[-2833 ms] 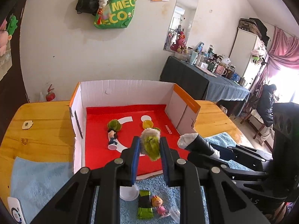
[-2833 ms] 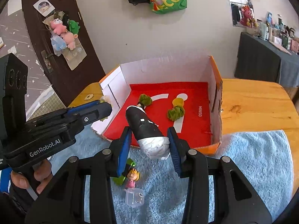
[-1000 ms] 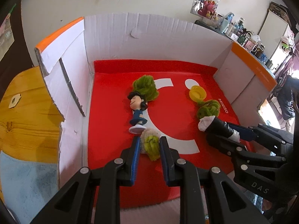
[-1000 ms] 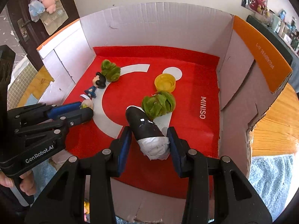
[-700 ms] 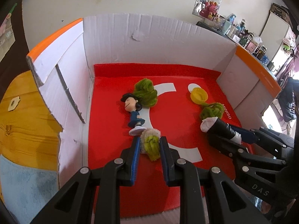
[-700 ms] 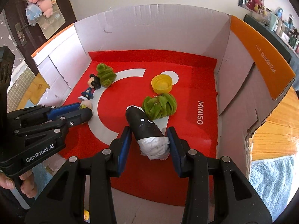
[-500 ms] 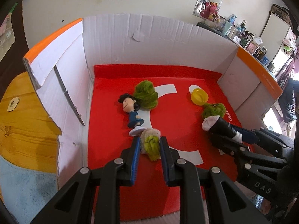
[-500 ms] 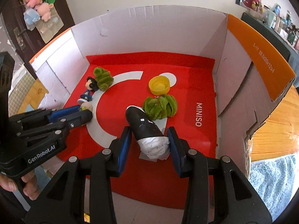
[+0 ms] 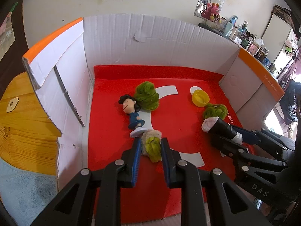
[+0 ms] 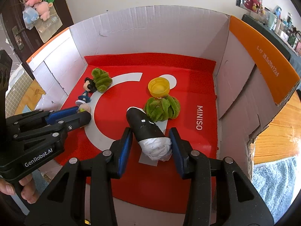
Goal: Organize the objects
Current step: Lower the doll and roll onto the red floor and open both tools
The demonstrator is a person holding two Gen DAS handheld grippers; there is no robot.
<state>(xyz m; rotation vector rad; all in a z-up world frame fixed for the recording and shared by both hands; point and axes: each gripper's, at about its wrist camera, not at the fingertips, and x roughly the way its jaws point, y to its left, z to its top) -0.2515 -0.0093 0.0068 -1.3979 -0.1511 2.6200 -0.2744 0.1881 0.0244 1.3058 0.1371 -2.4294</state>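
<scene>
Fuzzy green-and-cream pompom (image 9: pixel 151 145) sits squeezed between the left gripper's (image 9: pixel 149 146) fingers, low over the box's red floor (image 9: pixel 112 150), just behind the doll's (image 9: pixel 131 113) base. Looks soft, light and squashy, so a mid-body pinch should do. Right gripper (image 10: pixel 149 141) straddles the black tube (image 10: pixel 144 128) with white stuffing; its jaws have just been opening, a gap showing on the left side. Tube looks stiff, light and likely to roll, so grip across the black middle. Both grippers angle steeply down into the cardboard box (image 10: pixel 150 28).
</scene>
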